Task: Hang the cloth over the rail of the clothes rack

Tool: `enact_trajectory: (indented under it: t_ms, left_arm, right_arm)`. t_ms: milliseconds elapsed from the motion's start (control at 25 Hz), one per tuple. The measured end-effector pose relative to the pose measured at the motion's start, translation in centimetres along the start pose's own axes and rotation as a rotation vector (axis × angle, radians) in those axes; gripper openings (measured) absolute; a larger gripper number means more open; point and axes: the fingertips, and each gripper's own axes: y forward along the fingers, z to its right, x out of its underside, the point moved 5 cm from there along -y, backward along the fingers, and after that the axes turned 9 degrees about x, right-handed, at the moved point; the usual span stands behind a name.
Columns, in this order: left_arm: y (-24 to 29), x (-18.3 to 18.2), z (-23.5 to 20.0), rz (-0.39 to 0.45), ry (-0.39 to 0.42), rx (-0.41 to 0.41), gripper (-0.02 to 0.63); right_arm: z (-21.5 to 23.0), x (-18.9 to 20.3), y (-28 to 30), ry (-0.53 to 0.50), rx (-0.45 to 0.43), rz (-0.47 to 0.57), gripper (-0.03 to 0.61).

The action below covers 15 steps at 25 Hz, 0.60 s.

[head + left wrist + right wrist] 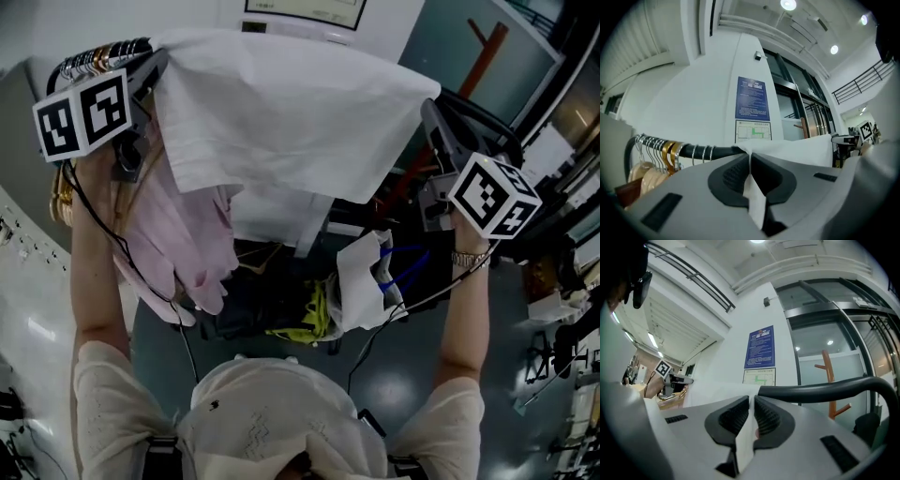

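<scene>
In the head view the white cloth [281,112] lay spread across the top of the clothes rack, stretched between the left gripper [155,66] and the right gripper [433,122]; pink garments [178,234] hung below on the left; the draping step looked almost done. In the left gripper view the jaws were pressed together on a fold of the cloth, just beside the black rail [717,151] and its hangers [656,150]; a blue notice [752,98] and a green-marked plan [753,131] were fixed to the wall, their print too small to read. In the right gripper view the jaws likewise pinched the cloth's edge beside the rail; the next move probably called for checking that the cloth sat evenly, then spreading both pairs of jaws and drawing back.
</scene>
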Motion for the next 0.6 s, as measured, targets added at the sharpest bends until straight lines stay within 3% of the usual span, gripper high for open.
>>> enact_trajectory:
  t_ms: [40,160,440,600]
  left_arm:
    - [0.0,-0.4,0.0,-0.002,0.028,-0.012,0.025]
    - [0.5,-1.6,0.2,-0.005,0.073,-0.026,0.025]
    - [3.2,-3.1,4.2,-0.018,0.110,0.107,0.025]
    - [3.0,-3.3,4.3,0.046,0.000,0.123,0.025]
  right_arm:
    - [-0.4,0.1,-0.1,-0.011,-0.001,0.000,0.033]
    - [-0.8,-0.3,-0.9,-0.026,0.010,0.030,0.021]
    - [4.5,-2.2,-4.8,0.042,0.153,0.126,0.020]
    - [4.7,-1.0,-5.3,0.055,0.180,0.106,0.020]
